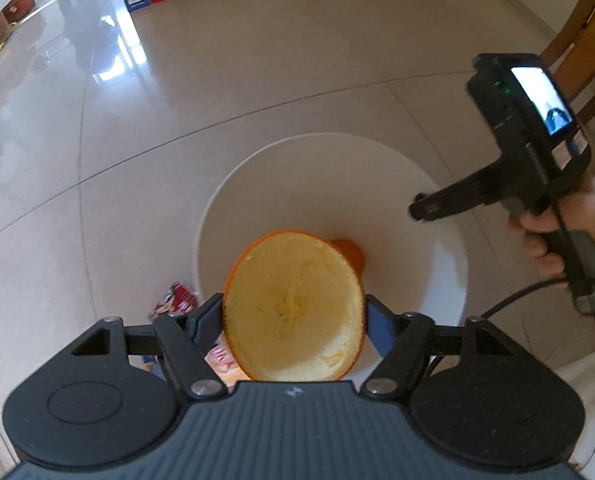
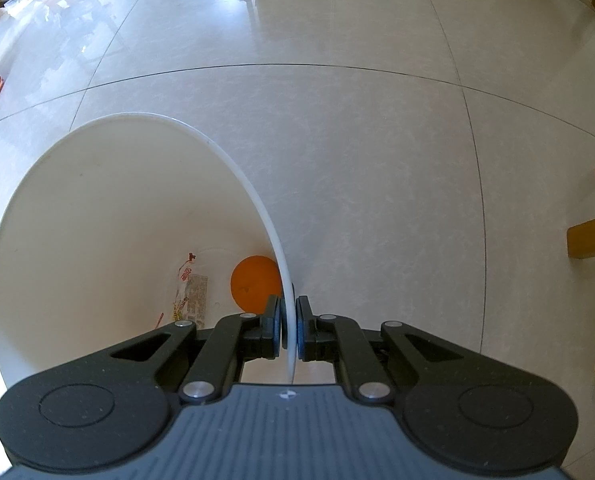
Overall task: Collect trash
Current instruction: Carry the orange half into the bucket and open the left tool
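Orange rind is filling the near middle of the left wrist view: a hollowed half peel, pale pith facing the camera, is sitting clamped between the two fingers of the left gripper, whose jaws are standing wide enough to span the cup of peel and are pressing on both of its sides. To the left of it, snack wrappers are lying on the glossy tiled floor, just outside the white bin. The peel is hanging over the bin's near edge, and a second piece of orange peel is already lying at the bottom, beside a printed wrapper that the right wrist view is showing. Further right, the right gripper is pinching the thin rim of the bin, its jaws nearly closed with one finger inside the wall and one outside, so it seems to be steadying the bin. The step in hand looks like the drop. The next move is calling for the left jaws to spread so the peel falls clear into the bin, while the right hand is keeping the rim from tipping; the floor wrappers are probably waiting for a later pick-up.
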A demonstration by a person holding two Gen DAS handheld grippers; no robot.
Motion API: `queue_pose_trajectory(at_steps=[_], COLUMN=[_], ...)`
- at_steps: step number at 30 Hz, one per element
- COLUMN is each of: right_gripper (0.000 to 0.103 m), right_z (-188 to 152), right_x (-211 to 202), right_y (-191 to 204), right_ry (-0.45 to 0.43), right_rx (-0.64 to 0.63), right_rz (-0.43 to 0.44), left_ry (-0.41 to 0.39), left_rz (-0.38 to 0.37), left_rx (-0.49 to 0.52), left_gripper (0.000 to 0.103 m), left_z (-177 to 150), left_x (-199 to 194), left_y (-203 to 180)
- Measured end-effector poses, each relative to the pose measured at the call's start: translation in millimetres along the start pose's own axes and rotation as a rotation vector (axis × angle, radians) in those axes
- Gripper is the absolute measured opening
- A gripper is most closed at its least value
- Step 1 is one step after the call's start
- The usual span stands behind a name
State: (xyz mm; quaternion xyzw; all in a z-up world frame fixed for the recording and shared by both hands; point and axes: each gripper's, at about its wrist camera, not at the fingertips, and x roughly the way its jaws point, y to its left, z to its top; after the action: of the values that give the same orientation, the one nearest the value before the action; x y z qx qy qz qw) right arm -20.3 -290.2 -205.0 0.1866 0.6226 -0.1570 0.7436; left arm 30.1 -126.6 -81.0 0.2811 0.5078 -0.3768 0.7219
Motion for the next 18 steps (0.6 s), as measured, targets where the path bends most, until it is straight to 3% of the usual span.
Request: queue_pose_trajectory(at_steps=[3, 18], right_gripper=[0.01, 0.011], right_z=[-0.4, -1.2], right_x=[0.3, -1.3], right_y=[0.7, 3.3], right_ry=[0.0, -0.005], right_rx=[-0.004, -0.001], right_rz=[-0.002, -0.004], left_ry=[-0.021, -0.071], left_rz=[0.008, 0.047], left_rx=[0.0, -0.165], left_gripper=[0.088, 0.092], left_z=[1.7, -34.2], left_x=[0.3, -3.6], left_y=[-0.8, 49.8])
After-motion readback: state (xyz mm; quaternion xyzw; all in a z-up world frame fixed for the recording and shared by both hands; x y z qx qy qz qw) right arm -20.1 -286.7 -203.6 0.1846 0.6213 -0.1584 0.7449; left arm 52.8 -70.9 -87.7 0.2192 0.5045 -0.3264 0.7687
